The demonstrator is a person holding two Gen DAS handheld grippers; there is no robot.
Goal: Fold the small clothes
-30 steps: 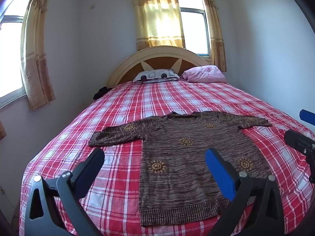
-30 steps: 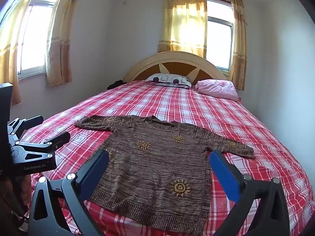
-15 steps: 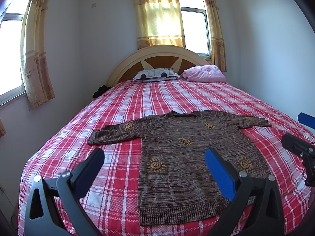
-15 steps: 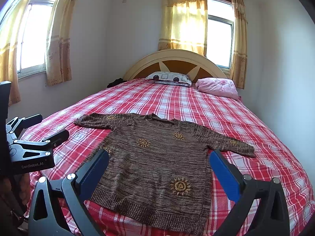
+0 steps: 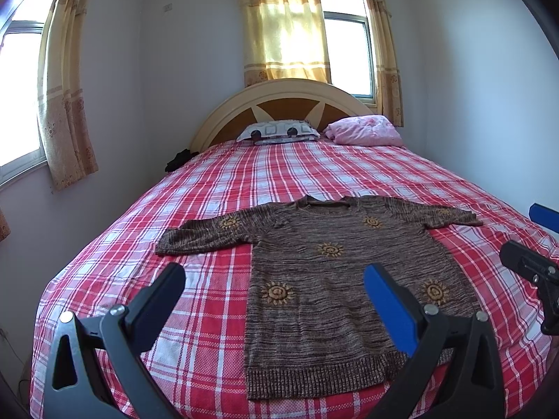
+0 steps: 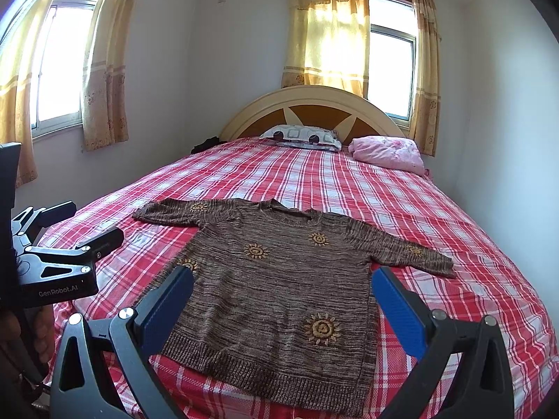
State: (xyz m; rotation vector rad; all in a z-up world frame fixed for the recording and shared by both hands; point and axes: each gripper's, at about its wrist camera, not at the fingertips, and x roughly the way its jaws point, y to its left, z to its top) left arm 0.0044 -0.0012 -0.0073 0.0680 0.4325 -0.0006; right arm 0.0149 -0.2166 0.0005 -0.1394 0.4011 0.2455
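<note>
Writing: "GenRobot.AI" read in white on the black body of the left gripper (image 6: 66, 241), seen from the right wrist view; no other legible text.
Sweater (image 5: 335, 272): brown marled knit, ribbed hem and ribbed round collar, orange-gold sun motifs on chest, lower body and sleeves.
Sweater position: lay flat, front up, both sleeves spread out to the sides, on the near half of the bed (image 5: 279, 174), hem close to the foot edge, collar toward the headboard.
Bed cover: red and white plaid fabric, fine woven texture, smooth.
Left gripper (image 5: 272, 300): jaws spread wide, nothing between them; black plastic frame with blue pads; hung above the foot edge, over the sweater's left lower side and bare plaid, not touching.
Right gripper (image 6: 283, 300): jaws spread wide, empty; same black frame, blue textured pads; hung above the sweater's hem, not touching.
Headboard (image 6: 311, 111): arched, cream rim with brown wedge panels in a fan shape.
Pillow (image 5: 279, 131): white with grey square prints, at the head edge.
Pink bundle (image 6: 387, 152): soft, crumpled fabric at the far right corner of the bed.
Curtains (image 5: 284, 24): yellow, thin, patterned border bands, sunlit.
Dark item (image 5: 180, 159): black, on the left edge of the bed near the head; kind not discernible.
</note>
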